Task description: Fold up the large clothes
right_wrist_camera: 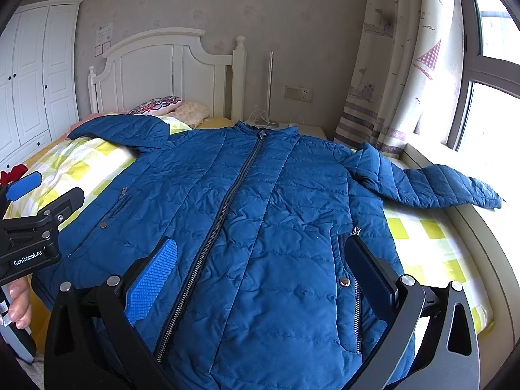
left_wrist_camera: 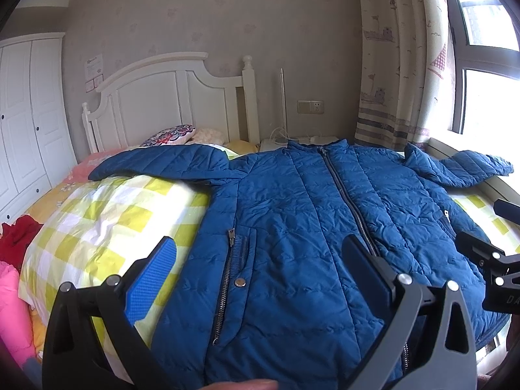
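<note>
Blue quilted puffer jacket (left_wrist_camera: 308, 214) lies face up on the bed (left_wrist_camera: 107, 214), zipped shut, hem nearest the person, collar toward the white headboard (left_wrist_camera: 162, 97). Both sleeves are spread out to the sides, one over the yellow-and-white checked quilt (right_wrist_camera: 81, 165), the other reaching the window ledge (right_wrist_camera: 455, 175). Laid flat and open like this, probably so the sleeves can be folded in first; no fold looks started.

Left hand-held gripper (left_wrist_camera: 260, 273) hovers above the hem on the jacket's pocket side, jaws spread wide, nothing between them. Right hand-held gripper (right_wrist_camera: 263, 269) hangs over the other half of the hem, likewise released and empty. Each one sits over its own side, likely to take a side each. Whether the fingertips touch the fabric, cannot tell.

Shell is thin, slick nylon, stitched in puffy diamond panels, creased. Metal centre zip (right_wrist_camera: 227, 208), zipped pockets with snap studs (right_wrist_camera: 344, 281). Soft, slippery, bulky: I'd expect it to spring back and slide when folded. Gripper pads (right_wrist_camera: 152, 279) are blue textured rubber on black frames. Red and pink clothes (left_wrist_camera: 13, 269) are piled at the bed's edge.
</note>
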`<state>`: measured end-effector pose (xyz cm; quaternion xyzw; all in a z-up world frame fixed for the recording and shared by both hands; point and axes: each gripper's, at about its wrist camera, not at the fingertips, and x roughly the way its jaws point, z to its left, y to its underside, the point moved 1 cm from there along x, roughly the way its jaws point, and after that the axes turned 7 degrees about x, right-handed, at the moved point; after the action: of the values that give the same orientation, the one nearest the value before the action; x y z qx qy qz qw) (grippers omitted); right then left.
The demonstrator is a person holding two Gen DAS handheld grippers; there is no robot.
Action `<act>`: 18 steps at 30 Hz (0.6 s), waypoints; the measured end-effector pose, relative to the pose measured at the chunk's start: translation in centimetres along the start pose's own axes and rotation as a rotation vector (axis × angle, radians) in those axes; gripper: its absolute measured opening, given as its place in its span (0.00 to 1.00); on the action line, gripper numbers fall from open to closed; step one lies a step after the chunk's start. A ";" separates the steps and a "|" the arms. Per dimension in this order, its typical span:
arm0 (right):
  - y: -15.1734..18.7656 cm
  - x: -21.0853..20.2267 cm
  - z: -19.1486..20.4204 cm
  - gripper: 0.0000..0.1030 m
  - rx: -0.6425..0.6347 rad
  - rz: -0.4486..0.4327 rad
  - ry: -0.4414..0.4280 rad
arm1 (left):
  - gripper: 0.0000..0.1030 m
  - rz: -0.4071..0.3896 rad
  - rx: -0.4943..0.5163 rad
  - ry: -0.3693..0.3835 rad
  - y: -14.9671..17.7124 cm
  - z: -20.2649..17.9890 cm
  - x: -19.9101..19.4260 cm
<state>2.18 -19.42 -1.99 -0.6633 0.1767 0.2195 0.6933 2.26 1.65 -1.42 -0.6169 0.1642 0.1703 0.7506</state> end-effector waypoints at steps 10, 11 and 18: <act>-2.2 4.6 -6.7 0.96 0.133 0.054 0.016 | 0.98 0.193 0.145 0.092 -3.8 -1.0 10.2; -2.6 5.6 -8.3 0.96 0.175 0.075 0.031 | 0.98 0.239 0.161 0.096 -4.4 -1.0 12.6; -4.9 14.2 -24.5 0.96 0.592 0.174 0.191 | 0.98 0.372 0.153 0.101 -5.2 -1.4 24.5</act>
<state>17.90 -43.00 -6.93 -0.4327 0.3530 0.1537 0.8152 26.33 0.59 -8.37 -0.5248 0.3253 0.2620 0.7417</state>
